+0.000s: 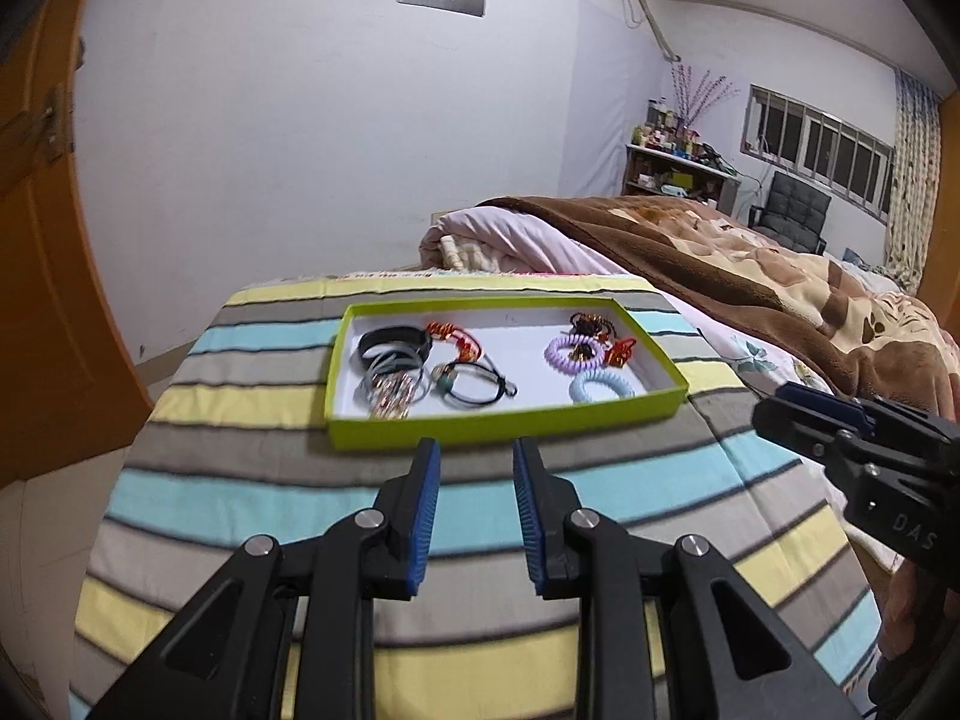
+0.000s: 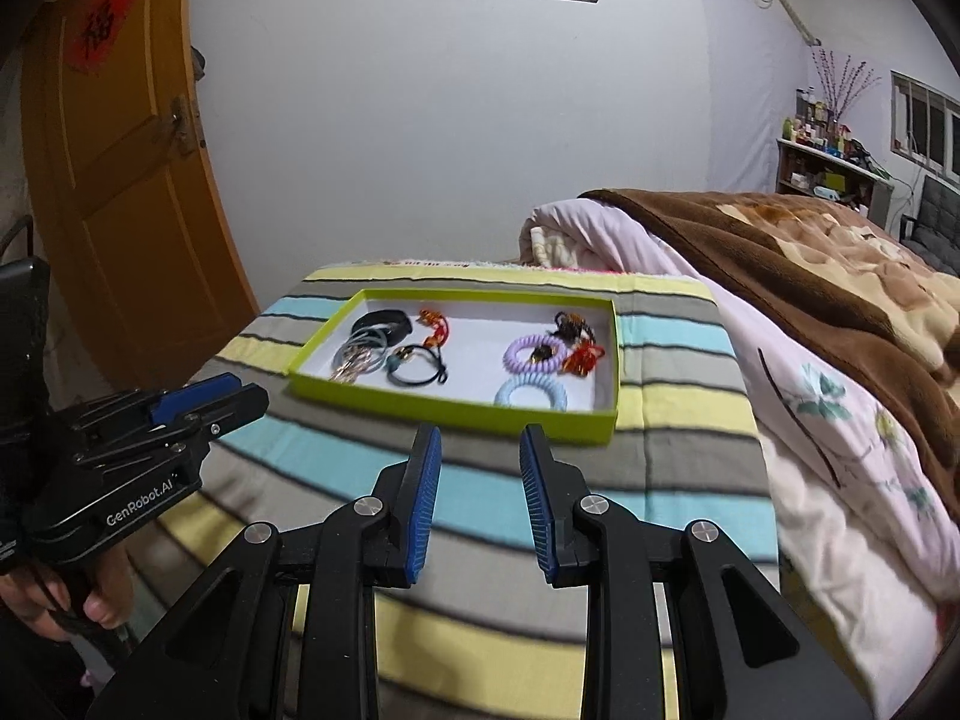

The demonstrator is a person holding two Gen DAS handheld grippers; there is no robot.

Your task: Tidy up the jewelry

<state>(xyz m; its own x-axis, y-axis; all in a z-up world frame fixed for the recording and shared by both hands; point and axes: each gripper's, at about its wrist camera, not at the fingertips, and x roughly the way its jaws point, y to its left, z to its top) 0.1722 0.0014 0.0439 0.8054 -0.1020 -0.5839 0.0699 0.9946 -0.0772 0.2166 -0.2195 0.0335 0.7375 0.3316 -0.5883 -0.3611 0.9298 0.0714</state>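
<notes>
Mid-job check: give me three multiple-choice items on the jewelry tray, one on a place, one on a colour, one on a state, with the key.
1. Where does the light blue spiral hair tie lie in the green tray?
A. near right corner
B. far left corner
C. outside, on the blanket

2. What colour is the spiral tie just behind it?
A. black
B. lilac
C. yellow

3. How do the left hand-held gripper and right hand-held gripper stand?
A. both shut on jewelry
B. one holds a tie
C. both open and empty

Key: 1 A, the blue coil sits against the tray's near wall at the right end. 2 B, the coil behind it is pale purple. 3 C, each wrist view shows a clear gap between the blue pads, over the striped blanket short of the tray.
</notes>
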